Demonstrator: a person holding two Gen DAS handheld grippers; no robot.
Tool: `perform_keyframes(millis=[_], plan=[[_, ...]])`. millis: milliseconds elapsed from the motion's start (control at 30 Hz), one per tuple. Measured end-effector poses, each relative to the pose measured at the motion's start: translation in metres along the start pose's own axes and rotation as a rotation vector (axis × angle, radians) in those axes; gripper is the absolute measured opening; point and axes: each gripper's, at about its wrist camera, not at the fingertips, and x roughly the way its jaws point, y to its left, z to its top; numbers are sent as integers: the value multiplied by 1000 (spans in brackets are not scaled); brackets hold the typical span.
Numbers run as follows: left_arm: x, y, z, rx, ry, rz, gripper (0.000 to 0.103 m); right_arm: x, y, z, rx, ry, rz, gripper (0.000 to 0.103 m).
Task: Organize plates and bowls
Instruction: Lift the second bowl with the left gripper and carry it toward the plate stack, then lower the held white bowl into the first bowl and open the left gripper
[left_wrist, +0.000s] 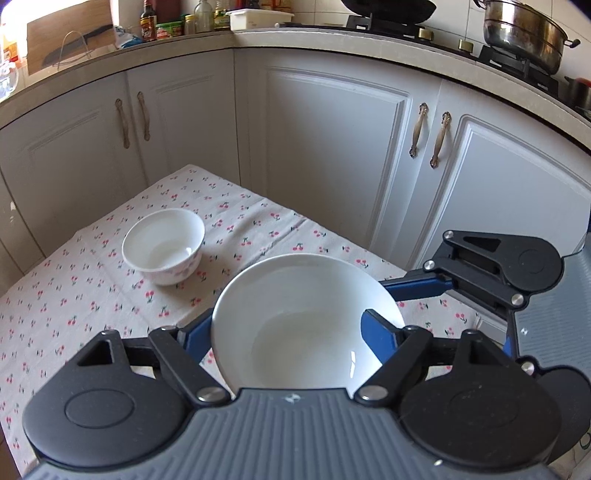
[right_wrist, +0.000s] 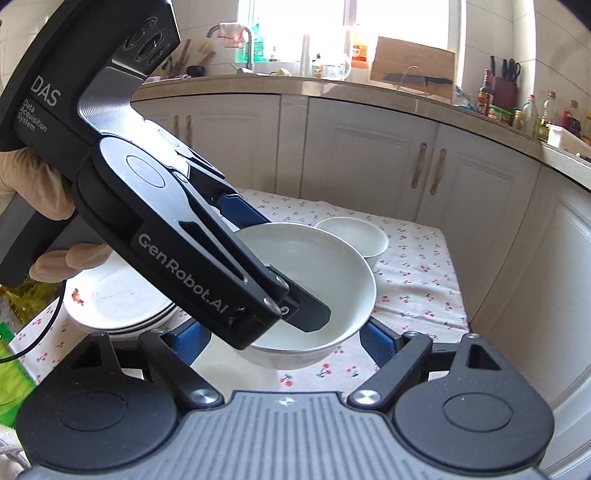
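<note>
Two white ceramic bowls are in play on the cherry-print tablecloth (left_wrist: 92, 291): a wide, plain glazed white bowl (left_wrist: 295, 317) held up near the cameras, and a smaller white bowl with a faint floral pattern on its side (left_wrist: 164, 245) standing upright farther back, apart from the first. The left gripper (right_wrist: 295, 314) is clamped on the wide bowl's rim, one finger dipping inside the bowl and the other, as far as I can judge, outside the wall; in its own view the bowl fills the space between its blue pads. The bowl appears lifted clear of the cloth and slightly tilted. The right gripper (right_wrist: 284, 339) has its fingers spread wide and holds nothing, sitting just below and beside the held bowl. A stack of white plates with a small red motif (right_wrist: 110, 299) rests on the table behind the left gripper. Glazed ceramic like this is likely stiff, fairly heavy for its size, slick and chip-prone, so a rim pinch is the sensible hold, but it leaves the bowl free to swing or slip if tilted further. Its inside is smooth, clean and glossy, catching window light. Nesting it with the smaller bowl would call for a slow, level descent, since hard rim-to-rim contact could crack either one.
</note>
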Motion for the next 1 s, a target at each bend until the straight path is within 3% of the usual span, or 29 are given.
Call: perform_keyframes(millis=[533, 1000], plan=[[-12, -1, -42, -69, 23, 12, 82, 0, 37, -19, -53, 51, 49, 90], [-7, 1, -61, -96, 33, 10, 82, 7, 45, -32, -55, 85, 85, 90]])
